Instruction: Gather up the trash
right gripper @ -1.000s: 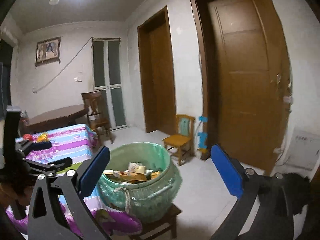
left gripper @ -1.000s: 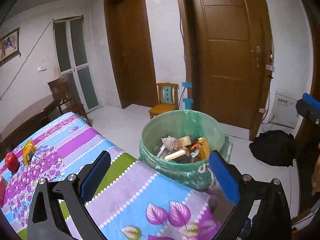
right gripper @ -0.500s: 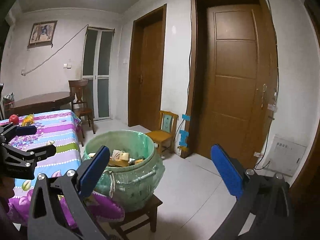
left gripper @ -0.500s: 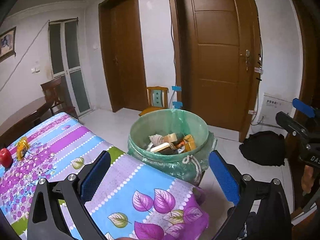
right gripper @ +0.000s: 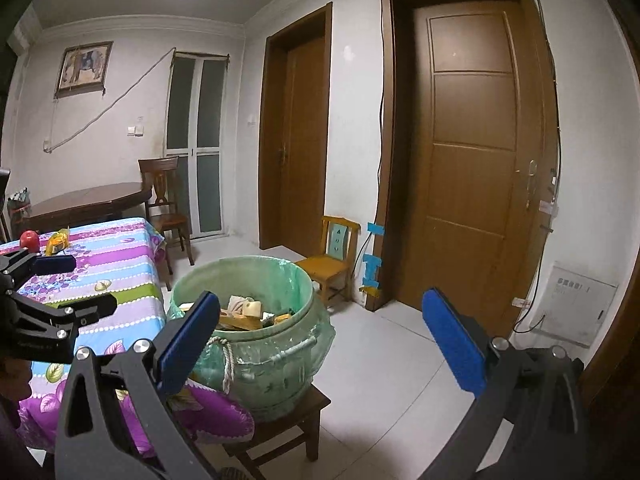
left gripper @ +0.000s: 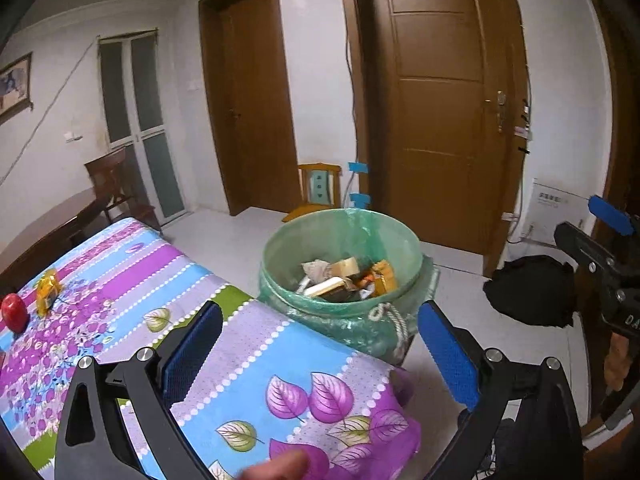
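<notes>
Desk [left gripper: 120,280] beside the bin [left gripper: 340,248]: bin's already holding scraps. Yellow wrapper [left gripper: 47,289] next to the apple [left gripper: 14,312], far end from bin, looks uncollected. Your left gripper [left gripper: 320,354] and right gripper [right gripper: 320,344]: jaws wide, empty.

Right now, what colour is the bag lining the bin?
Pale green bag; clearest in the left wrist view.
</notes>
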`<state>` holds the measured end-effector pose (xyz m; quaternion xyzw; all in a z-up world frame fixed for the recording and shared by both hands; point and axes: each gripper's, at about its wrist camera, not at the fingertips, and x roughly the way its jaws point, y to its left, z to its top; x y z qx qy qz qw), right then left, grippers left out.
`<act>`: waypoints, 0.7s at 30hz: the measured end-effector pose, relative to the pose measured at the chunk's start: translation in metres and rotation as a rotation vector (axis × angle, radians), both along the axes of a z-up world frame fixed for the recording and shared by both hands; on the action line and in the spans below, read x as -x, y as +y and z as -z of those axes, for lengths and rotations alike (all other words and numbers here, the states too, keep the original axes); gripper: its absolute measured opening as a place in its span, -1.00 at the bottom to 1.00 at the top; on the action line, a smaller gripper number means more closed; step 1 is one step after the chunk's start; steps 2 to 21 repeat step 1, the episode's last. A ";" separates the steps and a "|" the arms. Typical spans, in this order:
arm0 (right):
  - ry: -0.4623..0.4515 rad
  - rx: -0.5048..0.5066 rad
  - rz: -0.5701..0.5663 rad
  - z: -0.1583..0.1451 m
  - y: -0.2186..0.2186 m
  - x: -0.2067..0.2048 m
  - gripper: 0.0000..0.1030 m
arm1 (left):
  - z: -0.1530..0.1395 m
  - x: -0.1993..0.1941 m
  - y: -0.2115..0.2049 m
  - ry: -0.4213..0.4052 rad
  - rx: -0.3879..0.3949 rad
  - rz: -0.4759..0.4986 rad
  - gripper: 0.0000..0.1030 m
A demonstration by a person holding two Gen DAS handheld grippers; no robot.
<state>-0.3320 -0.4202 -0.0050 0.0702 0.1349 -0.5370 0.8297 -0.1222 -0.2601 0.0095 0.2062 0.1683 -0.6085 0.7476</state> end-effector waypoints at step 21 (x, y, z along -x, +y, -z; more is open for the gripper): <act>0.005 -0.005 -0.001 0.001 -0.001 -0.002 0.90 | 0.000 -0.001 0.000 -0.002 0.001 -0.006 0.90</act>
